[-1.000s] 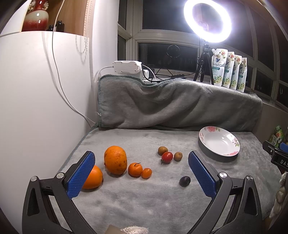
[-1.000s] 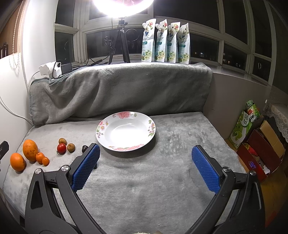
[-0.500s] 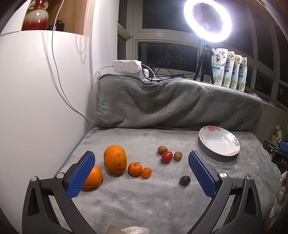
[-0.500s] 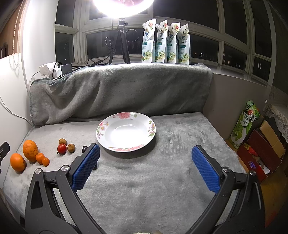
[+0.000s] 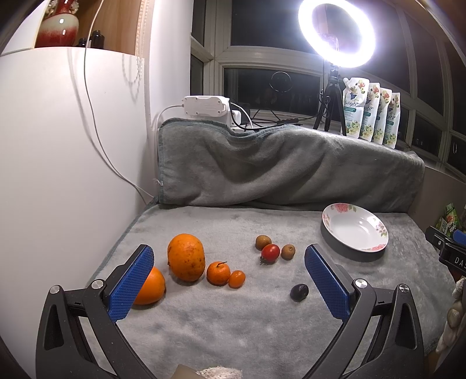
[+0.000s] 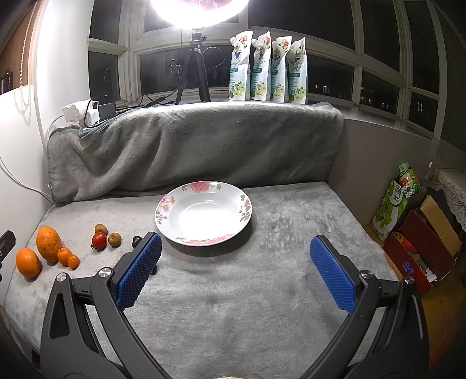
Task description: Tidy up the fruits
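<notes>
A grey blanket [image 6: 262, 285] covers the bench under a ring light [image 5: 337, 32]. The flowered plate [image 6: 246, 208] sits empty mid-bench; oranges [image 5: 185, 261], a tomato [image 5: 270, 252] and small fruits lie left. The left gripper [image 5: 230, 280] and right gripper [image 6: 236, 271] hover, jaws spread, holding nothing.

The left tongs [image 5: 228, 277] half hide an orange [image 5: 150, 287]; the ring light [image 6: 201, 8] is cropped.
</notes>
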A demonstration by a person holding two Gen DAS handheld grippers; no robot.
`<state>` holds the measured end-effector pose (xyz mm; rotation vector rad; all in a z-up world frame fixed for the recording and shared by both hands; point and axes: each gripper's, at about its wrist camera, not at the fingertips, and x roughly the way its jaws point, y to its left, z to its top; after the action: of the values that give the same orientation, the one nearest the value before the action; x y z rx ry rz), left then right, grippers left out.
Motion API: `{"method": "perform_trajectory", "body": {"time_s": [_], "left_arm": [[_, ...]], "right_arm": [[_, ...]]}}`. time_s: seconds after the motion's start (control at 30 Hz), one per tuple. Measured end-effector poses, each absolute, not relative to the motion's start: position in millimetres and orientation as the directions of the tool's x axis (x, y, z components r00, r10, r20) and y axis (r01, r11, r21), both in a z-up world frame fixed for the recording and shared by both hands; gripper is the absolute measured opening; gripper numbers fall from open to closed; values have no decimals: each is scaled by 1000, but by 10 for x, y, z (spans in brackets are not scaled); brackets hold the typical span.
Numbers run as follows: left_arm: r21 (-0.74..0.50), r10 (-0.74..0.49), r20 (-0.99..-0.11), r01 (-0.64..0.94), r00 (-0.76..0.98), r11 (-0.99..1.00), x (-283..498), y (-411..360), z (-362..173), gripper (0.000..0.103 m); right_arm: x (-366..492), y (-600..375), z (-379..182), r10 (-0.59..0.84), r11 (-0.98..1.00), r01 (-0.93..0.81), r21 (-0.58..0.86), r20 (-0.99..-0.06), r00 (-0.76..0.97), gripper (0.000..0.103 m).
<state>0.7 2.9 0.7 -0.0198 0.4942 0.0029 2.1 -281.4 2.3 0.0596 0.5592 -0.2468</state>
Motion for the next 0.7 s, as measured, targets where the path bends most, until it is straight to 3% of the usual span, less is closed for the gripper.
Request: {"method": "perform_trajectory", "body": {"time_s": [0.7], "left_arm": [[-19, -24, -500, 17, 866, 1000, 23, -49, -119, 103]], "right_arm": [[64, -2822, -7, -214, 969, 246, -11, -536, 817, 103]]}}
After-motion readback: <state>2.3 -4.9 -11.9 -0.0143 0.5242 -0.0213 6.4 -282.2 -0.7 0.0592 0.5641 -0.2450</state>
